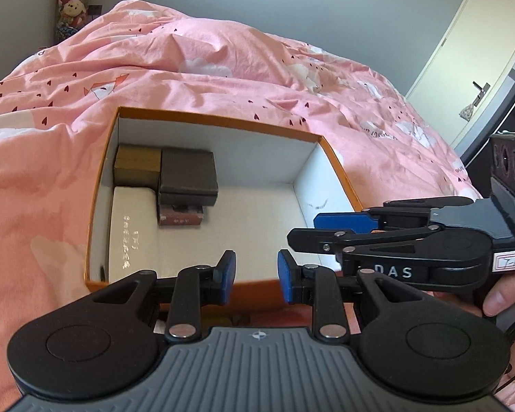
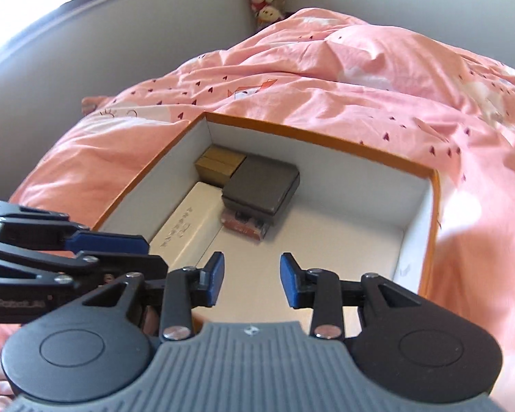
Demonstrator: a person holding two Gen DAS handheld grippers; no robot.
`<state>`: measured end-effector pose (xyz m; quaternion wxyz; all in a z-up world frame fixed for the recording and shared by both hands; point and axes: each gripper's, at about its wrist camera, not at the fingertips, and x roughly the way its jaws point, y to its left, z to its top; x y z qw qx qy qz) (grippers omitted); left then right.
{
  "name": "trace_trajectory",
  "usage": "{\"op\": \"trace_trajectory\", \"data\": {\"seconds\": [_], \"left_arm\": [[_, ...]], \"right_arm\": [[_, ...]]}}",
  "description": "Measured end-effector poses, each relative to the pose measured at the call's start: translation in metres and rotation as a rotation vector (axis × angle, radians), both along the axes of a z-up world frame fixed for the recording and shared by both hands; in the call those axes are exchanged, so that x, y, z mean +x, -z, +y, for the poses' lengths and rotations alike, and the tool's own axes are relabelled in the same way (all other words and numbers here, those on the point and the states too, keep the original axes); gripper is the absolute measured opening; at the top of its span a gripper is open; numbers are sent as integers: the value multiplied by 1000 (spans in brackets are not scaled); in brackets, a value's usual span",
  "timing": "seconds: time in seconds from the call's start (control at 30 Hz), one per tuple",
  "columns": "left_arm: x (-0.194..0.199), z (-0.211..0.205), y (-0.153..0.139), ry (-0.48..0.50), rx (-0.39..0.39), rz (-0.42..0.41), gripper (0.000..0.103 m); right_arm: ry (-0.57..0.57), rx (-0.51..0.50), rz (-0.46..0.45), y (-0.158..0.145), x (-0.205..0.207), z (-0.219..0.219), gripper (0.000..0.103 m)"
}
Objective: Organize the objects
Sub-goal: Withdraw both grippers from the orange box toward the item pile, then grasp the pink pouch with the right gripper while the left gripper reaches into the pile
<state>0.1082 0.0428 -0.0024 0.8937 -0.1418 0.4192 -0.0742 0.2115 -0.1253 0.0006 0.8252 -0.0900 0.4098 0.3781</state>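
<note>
Nearest the lens in each wrist view is that gripper's own grey ribbed body and black linkage. The left gripper [image 1: 256, 276] stands with its blue pads apart and nothing between them. The right gripper [image 2: 252, 279] is likewise parted and empty, its gap slightly the wider. In the left wrist view the right gripper also shows from the side at the right edge, held by a hand [image 1: 506, 295]; both tools hang over the near end of the box, angled down into it.

Largest item: the bed, covered by a pink quilt [image 1: 223, 68] with heart and cloud prints. On it sits an open orange cardboard box [image 1: 96, 189] with white inner walls.

Contents, all packed into the far left corner of the box: a long white case [image 1: 132, 226] lying along the left wall, its long axis running away from the grippers; a dark grey box [image 1: 188, 175] resting on top of a small reddish-brown box [image 1: 180, 219]; and a tan box [image 1: 138, 164] in the very corner, touching the grey one. The right half of the box floor is bare.

Judgement: no loose item is visible outside the box, so the next object cannot be identified. The stowed items lie ahead and left of both grippers; the left gripper appears the nearer to them.
</note>
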Motion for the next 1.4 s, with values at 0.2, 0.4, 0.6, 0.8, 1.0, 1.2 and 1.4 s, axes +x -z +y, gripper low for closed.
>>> {"op": "trace_trajectory", "data": {"seconds": [0.2,0.4,0.6,0.8,1.0,1.2,1.4], "left_arm": [[-37,-13,13,99,22,91,31],[-67,-32,27,255,1,208,31],[-87,-48,33,359,33,275,31],[-110,-56,30,452,52,314,30],[-126,-51,55,433,-43,487,26],[-135,-53,54,425,-25,485,25],[-116,-47,44,382,-17,398,23]], "right_arm": [[123,-28,78,14,-49,-35,38],[159,-71,225,40,-94,-54,49],[195,-88,354,62,-130,-64,53],[169,-68,466,74,-152,-73,54],[91,-80,512,83,-165,-64,54],[120,-41,470,79,-147,-64,53],[151,-27,449,83,-111,-59,51]]}}
